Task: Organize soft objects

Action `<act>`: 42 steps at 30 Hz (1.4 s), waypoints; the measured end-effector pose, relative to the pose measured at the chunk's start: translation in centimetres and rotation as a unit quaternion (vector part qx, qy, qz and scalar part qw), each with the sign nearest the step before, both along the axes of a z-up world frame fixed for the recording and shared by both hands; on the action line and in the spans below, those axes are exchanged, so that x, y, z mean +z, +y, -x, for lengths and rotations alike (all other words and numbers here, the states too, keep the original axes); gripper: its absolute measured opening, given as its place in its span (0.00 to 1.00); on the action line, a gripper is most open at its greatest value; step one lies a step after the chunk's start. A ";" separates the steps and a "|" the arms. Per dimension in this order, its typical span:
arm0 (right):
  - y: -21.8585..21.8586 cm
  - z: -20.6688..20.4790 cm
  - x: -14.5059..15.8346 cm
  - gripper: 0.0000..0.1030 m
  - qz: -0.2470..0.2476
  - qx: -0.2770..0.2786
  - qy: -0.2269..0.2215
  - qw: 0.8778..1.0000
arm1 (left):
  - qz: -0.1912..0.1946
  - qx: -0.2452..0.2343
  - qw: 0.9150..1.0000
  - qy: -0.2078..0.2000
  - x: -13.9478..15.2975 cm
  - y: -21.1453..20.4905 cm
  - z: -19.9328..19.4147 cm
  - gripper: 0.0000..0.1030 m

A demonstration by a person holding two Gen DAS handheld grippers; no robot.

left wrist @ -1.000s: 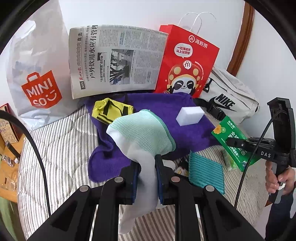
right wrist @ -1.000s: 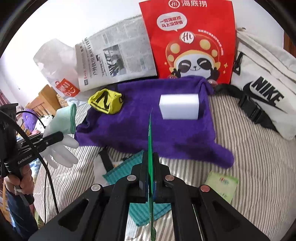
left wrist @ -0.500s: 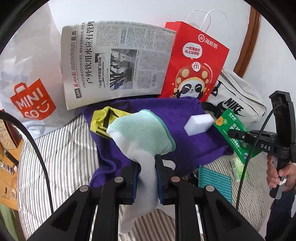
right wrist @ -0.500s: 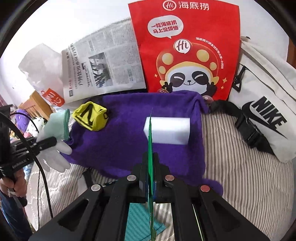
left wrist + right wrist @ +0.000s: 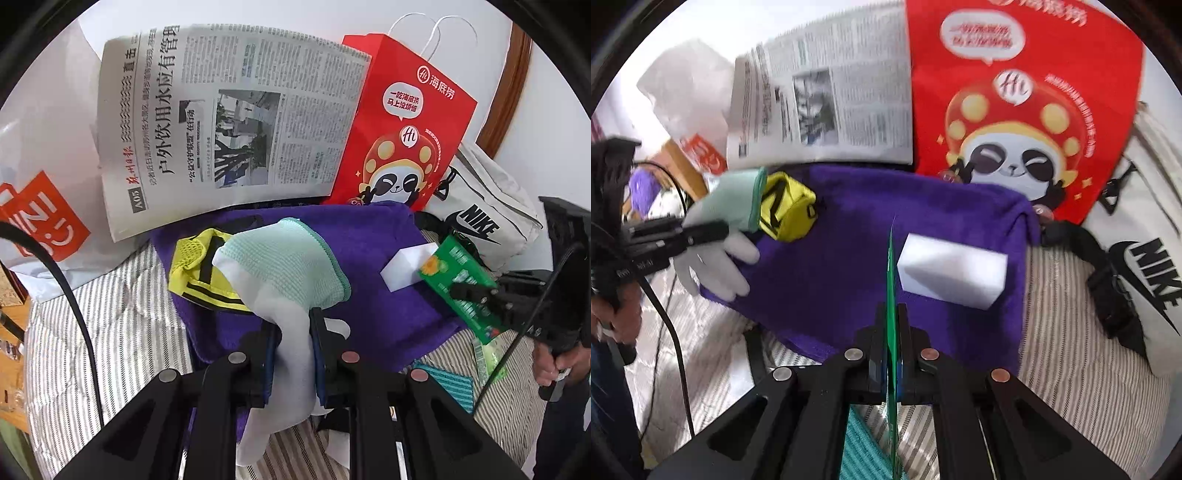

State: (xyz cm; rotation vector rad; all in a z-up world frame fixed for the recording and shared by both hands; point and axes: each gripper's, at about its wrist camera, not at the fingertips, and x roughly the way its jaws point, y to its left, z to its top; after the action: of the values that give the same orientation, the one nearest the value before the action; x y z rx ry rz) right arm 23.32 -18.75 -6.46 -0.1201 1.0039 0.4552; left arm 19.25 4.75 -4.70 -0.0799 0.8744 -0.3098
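My left gripper (image 5: 293, 328) is shut on a white glove with a mint-green cuff (image 5: 284, 266), held above the purple towel (image 5: 376, 236); it also shows in the right wrist view (image 5: 731, 206). My right gripper (image 5: 892, 321) is shut on a flat green packet (image 5: 892, 266), seen edge-on; the packet also shows in the left wrist view (image 5: 461, 284). On the towel (image 5: 849, 240) lie a white sponge block (image 5: 953, 273) and a folded yellow cloth with black stripes (image 5: 786, 210). The sponge (image 5: 402, 269) and the yellow cloth (image 5: 195, 266) also show in the left wrist view.
Behind the towel stand a newspaper (image 5: 229, 122), a red panda paper bag (image 5: 402, 125), a white Miniso bag (image 5: 37, 192) and a white Nike bag (image 5: 487, 210). A teal cloth (image 5: 447, 384) lies on the striped bedcover (image 5: 110, 332) near me.
Both grippers have moved forward toward the purple towel, each still holding its item. The green packet now overlaps the white sponge in the left wrist view.
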 end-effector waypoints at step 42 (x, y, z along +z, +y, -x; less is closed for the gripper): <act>-1.9 -4.5 -3.5 0.34 0.029 -0.036 -0.005 0.999 | -0.039 0.011 0.998 0.055 -5.6 -1.1 -4.3 0.23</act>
State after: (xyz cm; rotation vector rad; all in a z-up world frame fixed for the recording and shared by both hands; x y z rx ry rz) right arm 27.87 -20.66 -9.94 -0.1382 1.0088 0.3597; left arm 23.59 3.60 -10.29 -0.0343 0.9923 -0.2528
